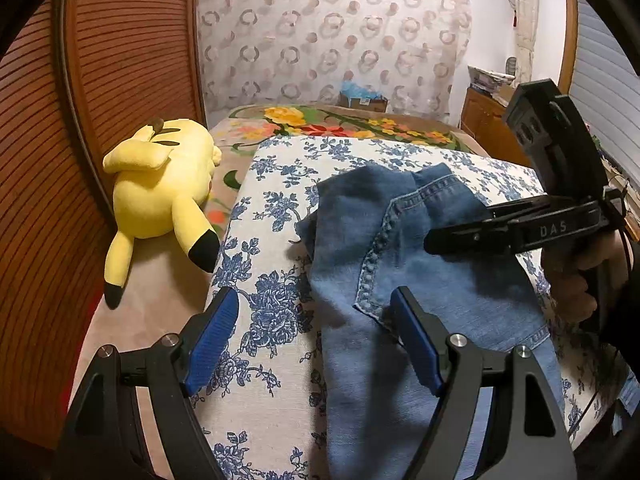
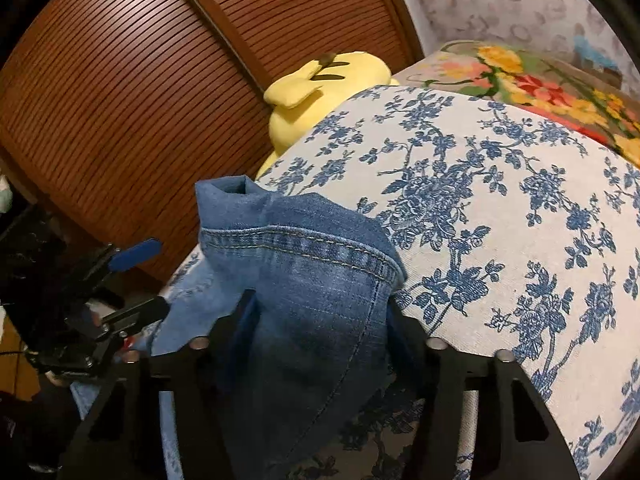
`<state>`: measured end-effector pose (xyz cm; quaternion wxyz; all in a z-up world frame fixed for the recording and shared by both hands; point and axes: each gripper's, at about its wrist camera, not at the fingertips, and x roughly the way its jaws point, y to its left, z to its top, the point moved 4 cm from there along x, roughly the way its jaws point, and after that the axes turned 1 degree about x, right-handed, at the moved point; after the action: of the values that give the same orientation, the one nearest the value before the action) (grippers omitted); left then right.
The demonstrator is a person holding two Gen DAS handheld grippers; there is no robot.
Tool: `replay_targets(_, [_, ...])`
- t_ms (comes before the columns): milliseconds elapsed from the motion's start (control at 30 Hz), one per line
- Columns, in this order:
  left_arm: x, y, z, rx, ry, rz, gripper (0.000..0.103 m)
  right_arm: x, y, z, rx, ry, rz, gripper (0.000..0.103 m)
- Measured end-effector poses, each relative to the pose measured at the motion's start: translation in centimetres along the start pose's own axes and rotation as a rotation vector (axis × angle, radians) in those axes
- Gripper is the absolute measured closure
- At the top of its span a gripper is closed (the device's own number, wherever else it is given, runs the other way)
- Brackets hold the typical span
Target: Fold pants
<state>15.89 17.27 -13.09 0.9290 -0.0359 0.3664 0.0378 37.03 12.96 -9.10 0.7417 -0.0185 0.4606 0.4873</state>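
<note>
Our left tool (image 1: 316, 340) stood spread at lower centre of its view, one finger over the jeans (image 1: 420, 280), pinching nothing; our right tool (image 2: 320, 320) was pinching a bunched fold of the jeans (image 2: 312, 288) at lower centre; the jeans lay on the blue-flowered cloth (image 1: 272, 208); a yellow plush toy (image 1: 160, 196) lay left.

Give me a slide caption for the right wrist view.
Right gripper lifts blue denim pants over blue-floral white cloth.
</note>
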Motion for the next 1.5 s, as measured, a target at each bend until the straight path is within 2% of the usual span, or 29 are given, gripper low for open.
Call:
replay_targets(33, [0.0, 0.0, 0.0, 0.0, -0.002, -0.001, 0.024, -0.1, 0.1, 0.3, -0.007, -0.004, 0.01, 0.059])
replay_targets(133, [-0.1, 0.1, 0.3, -0.002, -0.011, -0.005, 0.024, -0.3, 1.3, 1.3, -0.053, -0.018, 0.018, 0.067])
replay_targets(300, [-0.4, 0.7, 1.6, -0.011, -0.04, -0.003, 0.024, 0.4, 3.5, 4.1, -0.12, -0.058, 0.01, 0.071])
replay_targets(467, [-0.4, 2.1, 3.5, -0.022, -0.075, 0.013, 0.024, 2.3, 4.1, 7.7, -0.144, -0.091, -0.001, 0.072])
replay_targets(567, [0.0, 3.1, 4.7, -0.025, -0.087, 0.024, 0.024, 4.0, 3.4, 10.8, -0.157, -0.128, -0.036, 0.072])
replay_targets(667, [0.8, 4.0, 6.1, -0.021, -0.095, 0.041, 0.024, 5.9, 1.5, 13.7, -0.094, -0.168, -0.051, 0.072])
replay_targets(867, [3.2, 5.2, 8.1, -0.021, -0.083, 0.065, 0.024, 8.5, -3.5, 15.9, 0.037, -0.235, -0.132, 0.072])
replay_targets(967, [4.1, 5.5, 8.4, -0.023, -0.074, 0.074, 0.024, 9.3, -5.2, 16.1, 0.047, -0.243, -0.191, 0.07])
replay_targets(1233, [6.9, 6.6, 6.5, -0.059, -0.001, 0.09, 0.024, 10.7, -6.3, 15.9, 0.002, -0.152, -0.289, 0.046])
replay_targets(1333, [7.6, 7.0, 6.1, -0.073, 0.012, 0.088, 0.024, 8.8, -5.9, 16.8, -0.049, -0.182, -0.356, 0.041])
replay_targets(1500, [7.7, 7.1, 5.4, -0.087, 0.015, 0.091, 0.024, 6.7, -3.7, 16.6, -0.132, -0.256, -0.437, 0.041])
